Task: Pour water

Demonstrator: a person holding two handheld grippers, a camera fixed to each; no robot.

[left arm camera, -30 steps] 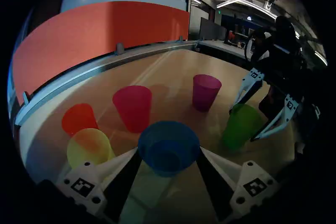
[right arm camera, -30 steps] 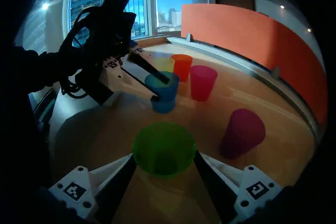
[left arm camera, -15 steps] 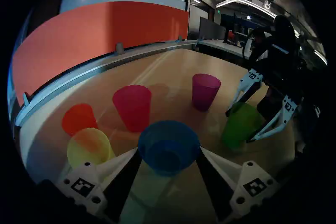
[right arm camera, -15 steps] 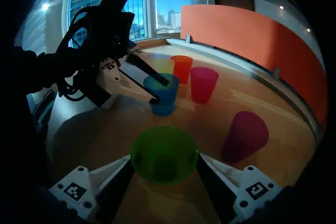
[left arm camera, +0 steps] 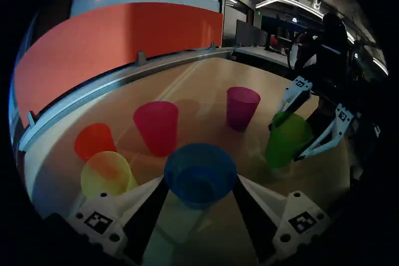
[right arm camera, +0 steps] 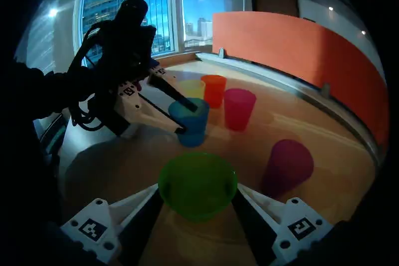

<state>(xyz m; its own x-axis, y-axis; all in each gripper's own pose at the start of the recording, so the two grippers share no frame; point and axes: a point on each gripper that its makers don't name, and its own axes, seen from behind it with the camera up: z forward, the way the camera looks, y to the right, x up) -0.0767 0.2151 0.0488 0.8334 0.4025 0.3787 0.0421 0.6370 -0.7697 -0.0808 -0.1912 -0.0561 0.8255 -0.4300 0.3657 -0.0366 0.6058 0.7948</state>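
The left gripper (left arm camera: 200, 180) is clamped on the blue cup (left arm camera: 200, 166), with a finger pressed to each side below the rim. The right gripper (right arm camera: 197, 192) is clamped the same way on the green cup (right arm camera: 197, 181). In the left gripper view the green cup leans a little, while in the right gripper view the blue cup appears to stand upright on the table (left arm camera: 199, 81), near the green one but apart from it. I cannot tell whether either cup holds water, since both bottoms are dark and the walls tinted. The main risk, as I judge it, is the grip itself: these look like thin, tapered plastic cups pinched at only two points, so a tilt for pouring can let the cup pivot between the fingers or slip out of them, and a harder squeeze can buckle the wall and slop water over the rim. A pour begun too far from the receiving cup is likely to miss its mouth and wet the table. The yellow cup (left arm camera: 104, 175) sits just beside the left gripper's finger, with the orange cup (left arm camera: 93, 139) and pink cup (left arm camera: 157, 126) behind it and the purple cup (left arm camera: 242, 107) near the green one, so a wide swing can knock any of them over
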